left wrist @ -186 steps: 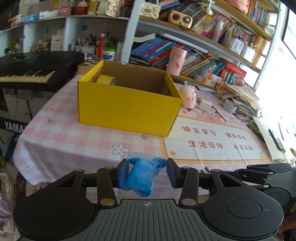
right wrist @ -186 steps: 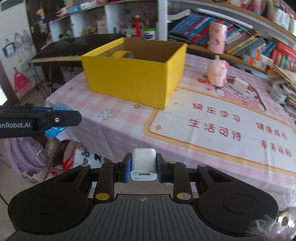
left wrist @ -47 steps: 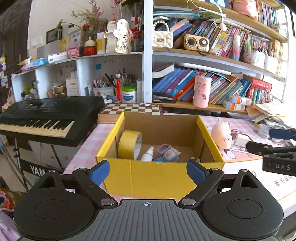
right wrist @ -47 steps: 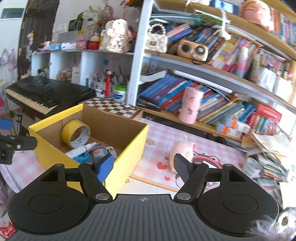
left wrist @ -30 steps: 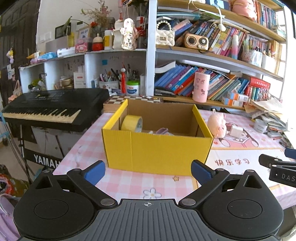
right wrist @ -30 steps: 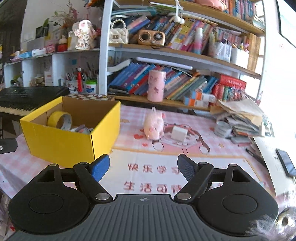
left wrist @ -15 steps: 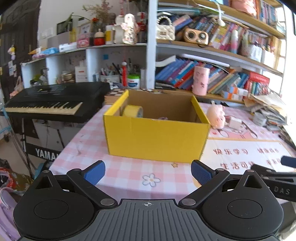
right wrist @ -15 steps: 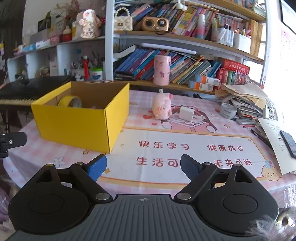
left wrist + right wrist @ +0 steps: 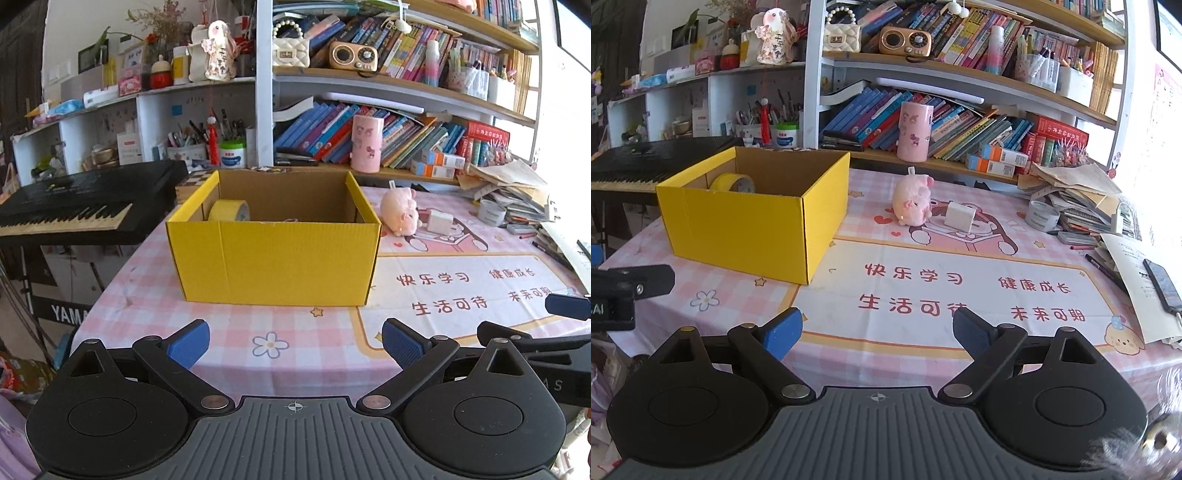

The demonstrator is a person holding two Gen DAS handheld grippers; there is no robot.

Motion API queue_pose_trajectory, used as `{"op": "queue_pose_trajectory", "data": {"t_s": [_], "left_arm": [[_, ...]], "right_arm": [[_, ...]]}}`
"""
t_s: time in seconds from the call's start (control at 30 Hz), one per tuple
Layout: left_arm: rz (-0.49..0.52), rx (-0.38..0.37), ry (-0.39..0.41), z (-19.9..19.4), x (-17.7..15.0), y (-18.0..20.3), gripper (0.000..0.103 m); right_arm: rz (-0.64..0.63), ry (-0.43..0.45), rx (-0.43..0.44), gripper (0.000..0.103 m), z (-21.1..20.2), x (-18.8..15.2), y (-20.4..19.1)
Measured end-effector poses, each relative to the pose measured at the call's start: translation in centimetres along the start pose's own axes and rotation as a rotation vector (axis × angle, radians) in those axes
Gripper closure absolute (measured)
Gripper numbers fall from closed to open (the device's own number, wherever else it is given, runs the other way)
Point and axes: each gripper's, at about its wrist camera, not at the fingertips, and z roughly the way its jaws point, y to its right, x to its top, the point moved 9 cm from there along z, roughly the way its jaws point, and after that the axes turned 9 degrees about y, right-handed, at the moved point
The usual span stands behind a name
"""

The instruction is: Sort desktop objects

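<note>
Left wrist view: the left gripper (image 9: 294, 342) sits at the bottom of the frame with its blue pads spread wide and nothing between them. Above it, in the centre, the yellow box (image 9: 273, 258) stands on the pink checked tablecloth (image 9: 147, 295), with a yellow tape roll (image 9: 229, 211) upright inside at its left. To the right of the box lie a pink plush pig (image 9: 399, 215) and, just beside it, a white charger (image 9: 439, 223). A black keyboard (image 9: 74, 210) fills the left edge.

Right wrist view: the right gripper (image 9: 877, 332) is at the bottom, its jaws opening and empty over the printed mat (image 9: 960, 291). The yellow box is at centre left, the pig and charger near the upper middle, touching or nearly so. A phone (image 9: 1161, 284) lies at the right edge
</note>
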Motion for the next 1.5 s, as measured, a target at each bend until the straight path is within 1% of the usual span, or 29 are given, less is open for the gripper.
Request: {"op": "queue_pose_trajectory", "data": {"t_s": [0.17, 0.33, 0.7, 1.03, 1.23, 1.5], "left_arm": [[-0.005, -0.012, -0.02, 0.3, -0.4, 0.3, 0.002], [-0.003, -0.031, -0.024, 0.6, -0.3, 0.8, 0.002], [0.036, -0.091, -0.043, 1.6, -0.2, 2.5, 0.002], [0.079, -0.168, -0.066, 2.8, -0.3, 5.3, 0.002], [0.097, -0.192, -0.051, 3.5, 0.3, 6.6, 0.002], [0.121, -0.208, -0.02, 4.4, 1.6, 7.6, 0.002]], "right_arm": [[-0.01, -0.008, -0.003, 0.015, -0.2, -0.3, 0.1], [-0.015, -0.02, -0.019, 0.013, -0.4, -0.7, 0.5], [0.003, -0.056, -0.069, 0.011, -0.6, -1.5, 1.7], [0.016, -0.083, -0.122, 0.011, -0.6, -2.1, 3.5], [0.036, -0.096, -0.167, 0.01, -0.2, -2.2, 5.3], [0.029, -0.074, -0.184, 0.009, 0.9, -1.0, 6.3]]}}
